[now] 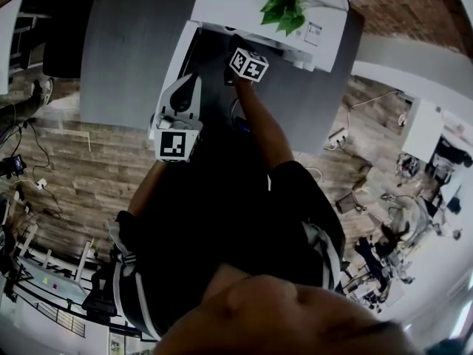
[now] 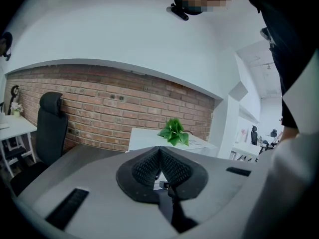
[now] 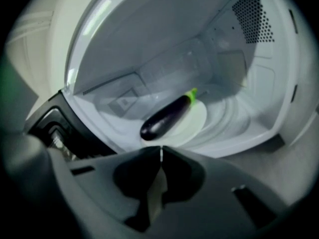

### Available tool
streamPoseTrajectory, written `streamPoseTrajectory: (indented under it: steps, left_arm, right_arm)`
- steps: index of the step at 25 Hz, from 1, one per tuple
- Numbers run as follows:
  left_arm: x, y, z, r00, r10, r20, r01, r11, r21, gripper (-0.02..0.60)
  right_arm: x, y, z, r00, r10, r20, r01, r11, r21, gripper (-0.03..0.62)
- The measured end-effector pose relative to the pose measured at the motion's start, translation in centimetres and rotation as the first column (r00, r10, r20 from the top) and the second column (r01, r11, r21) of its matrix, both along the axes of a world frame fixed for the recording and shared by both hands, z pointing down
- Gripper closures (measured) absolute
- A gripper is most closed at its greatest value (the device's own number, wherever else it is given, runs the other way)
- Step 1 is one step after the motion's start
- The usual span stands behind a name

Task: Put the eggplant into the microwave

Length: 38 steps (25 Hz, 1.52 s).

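The dark purple eggplant [image 3: 167, 117] with its green stem lies on the round white plate [image 3: 199, 126] inside the white microwave [image 3: 149, 29], free of any grip. My right gripper [image 3: 160, 151] is shut and holds nothing, just outside the oven's opening and in front of the eggplant. In the head view the microwave [image 1: 244, 6] stands on the grey table [image 1: 126, 50], with the right gripper's marker cube [image 1: 248, 65] at its front. My left gripper [image 2: 159, 151] is shut and empty, pointing past the microwave [image 2: 144, 139] toward the brick wall.
The microwave's dark door [image 3: 50, 123] hangs open at the left of the opening. A green plant [image 1: 284, 2] sits on top of the oven. A black office chair [image 2: 50, 128] stands by the table's far side. Cables lie on the wooden floor [image 1: 66, 168].
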<state>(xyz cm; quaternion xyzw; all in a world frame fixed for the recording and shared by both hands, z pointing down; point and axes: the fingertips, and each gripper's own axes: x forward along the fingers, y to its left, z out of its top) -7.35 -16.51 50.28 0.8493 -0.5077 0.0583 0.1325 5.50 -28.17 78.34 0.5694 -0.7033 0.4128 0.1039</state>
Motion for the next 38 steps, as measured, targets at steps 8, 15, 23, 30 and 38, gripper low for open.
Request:
streamPoseTrajectory:
  steps: [8,15,23,30,38]
  left_arm:
    - [-0.3,0.0,0.3,1.000,-0.015,-0.002,0.015,1.000,-0.003,0.545]
    - [-0.4,0.2,0.3,1.000,-0.024,-0.005,0.024,1.000,-0.004,0.545]
    - [-0.7,1.3,-0.7,1.000,-0.011,-0.012,0.011,1.000,0.029,0.545]
    - [-1.5,3.2,-2.0,0.999,0.008,-0.032,-0.006,0.998,0.059,0.545]
    - [-2.4,5.9,-3.3,0.997,0.061,-0.054,-0.055,0.993,0.108,0.545]
  right_arm:
    - [-0.1,-0.7,0.2,1.000,0.001,0.017,-0.001,1.000,-0.003,0.557]
    - [0.0,-0.9,0.4,1.000,0.011,0.028,-0.010,1.000,-0.009,0.557]
    - [0.8,1.1,0.2,0.999,0.032,0.035,-0.031,0.999,-0.024,0.556]
    - [1.1,3.8,-2.3,0.999,0.041,0.028,-0.041,0.999,0.007,0.557]
    - [1.2,8.5,-5.6,0.997,0.078,0.025,-0.079,0.996,0.044,0.557]
